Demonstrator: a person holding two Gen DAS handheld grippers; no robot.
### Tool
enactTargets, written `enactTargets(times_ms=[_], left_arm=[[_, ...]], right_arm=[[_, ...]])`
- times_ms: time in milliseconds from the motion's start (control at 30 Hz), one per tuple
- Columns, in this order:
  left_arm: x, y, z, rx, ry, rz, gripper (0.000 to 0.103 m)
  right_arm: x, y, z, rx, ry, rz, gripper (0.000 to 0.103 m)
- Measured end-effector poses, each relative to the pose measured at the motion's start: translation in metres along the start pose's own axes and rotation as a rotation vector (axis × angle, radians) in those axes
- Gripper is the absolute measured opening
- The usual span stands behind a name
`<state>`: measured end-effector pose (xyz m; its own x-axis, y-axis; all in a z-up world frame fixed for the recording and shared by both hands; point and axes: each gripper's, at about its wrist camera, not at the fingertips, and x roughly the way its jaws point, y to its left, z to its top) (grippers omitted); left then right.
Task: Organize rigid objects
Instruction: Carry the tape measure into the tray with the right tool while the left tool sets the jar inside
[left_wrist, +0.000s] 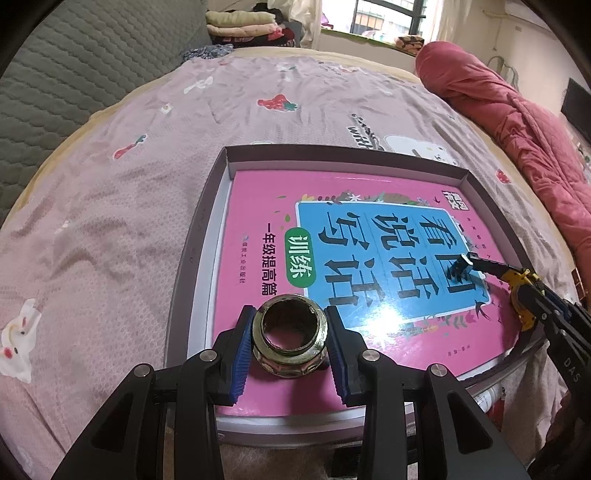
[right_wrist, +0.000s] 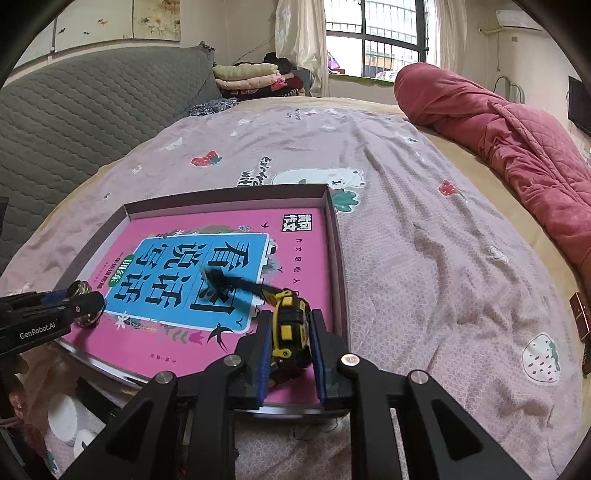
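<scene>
The left gripper (left_wrist: 290, 345) pinches a brass-coloured threaded fitting (left_wrist: 289, 341), open end up, over the near edge of the pink book (left_wrist: 258, 206). The right gripper (right_wrist: 290, 345) clamps a yellow-and-black tape measure (right_wrist: 289, 326) at the book's near right corner. The book lies in a shallow box (left_wrist: 332, 155) on the bed (left_wrist: 129, 184).

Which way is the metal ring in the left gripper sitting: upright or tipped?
Upright: the metal ring shows its open mouth upward, resting on the pink book.

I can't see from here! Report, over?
Left gripper grips metal fitting. Right gripper grips tape measure. Both over pink book in box. Nothing blocking.
</scene>
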<state>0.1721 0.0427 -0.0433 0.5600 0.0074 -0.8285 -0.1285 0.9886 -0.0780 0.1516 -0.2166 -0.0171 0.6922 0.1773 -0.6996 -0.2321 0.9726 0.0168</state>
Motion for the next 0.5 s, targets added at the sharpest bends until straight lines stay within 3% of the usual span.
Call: enactTargets(times_ms=[500], left_arm=[[-0.0073, -0.0019, 0.0001, 0.004, 0.0, 0.022, 0.039]], right_arm=[[-0.0085, -0.0007, 0.0012, -0.004, -0.029, -0.001, 0.023]])
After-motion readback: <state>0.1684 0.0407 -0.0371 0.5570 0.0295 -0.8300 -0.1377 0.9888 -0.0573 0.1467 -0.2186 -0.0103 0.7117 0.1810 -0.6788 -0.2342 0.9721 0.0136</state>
